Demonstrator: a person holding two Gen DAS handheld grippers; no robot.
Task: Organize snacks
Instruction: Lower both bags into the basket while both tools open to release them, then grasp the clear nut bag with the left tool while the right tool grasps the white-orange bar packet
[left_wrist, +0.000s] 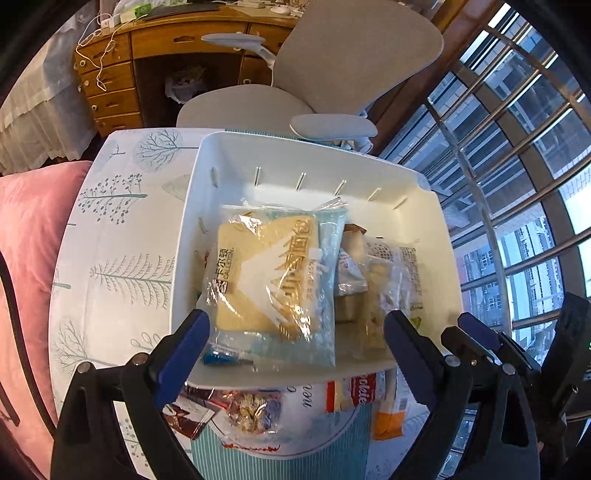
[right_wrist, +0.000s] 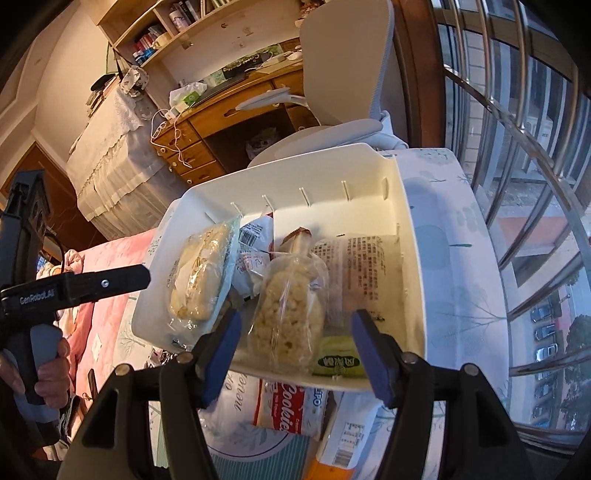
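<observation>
A white plastic bin (left_wrist: 439, 236) (right_wrist: 410, 266) stands on the table and holds several snack packs. A bread pack in clear blue wrap (left_wrist: 273, 280) (right_wrist: 201, 273) lies at its left side. A clear bag of puffed rice cake (right_wrist: 288, 306) lies in the middle, beside a white printed pack (right_wrist: 365, 266) (left_wrist: 395, 280) and a small green pack (right_wrist: 341, 360). My left gripper (left_wrist: 295, 343) is open over the bin's near edge, the bread pack between its fingers. My right gripper (right_wrist: 295, 347) is open around the near end of the rice cake bag.
In front of the bin lie a red cookie pack (right_wrist: 291, 406) (left_wrist: 356, 395), a nut snack (left_wrist: 251, 410), a dark red pack (left_wrist: 188, 413) and an orange-white pack (left_wrist: 389, 417). A tree-print cloth (left_wrist: 122, 266) covers the table. A grey office chair (left_wrist: 332, 70) stands behind; window bars (right_wrist: 517, 166) right; pink bedding (left_wrist: 29, 258) left.
</observation>
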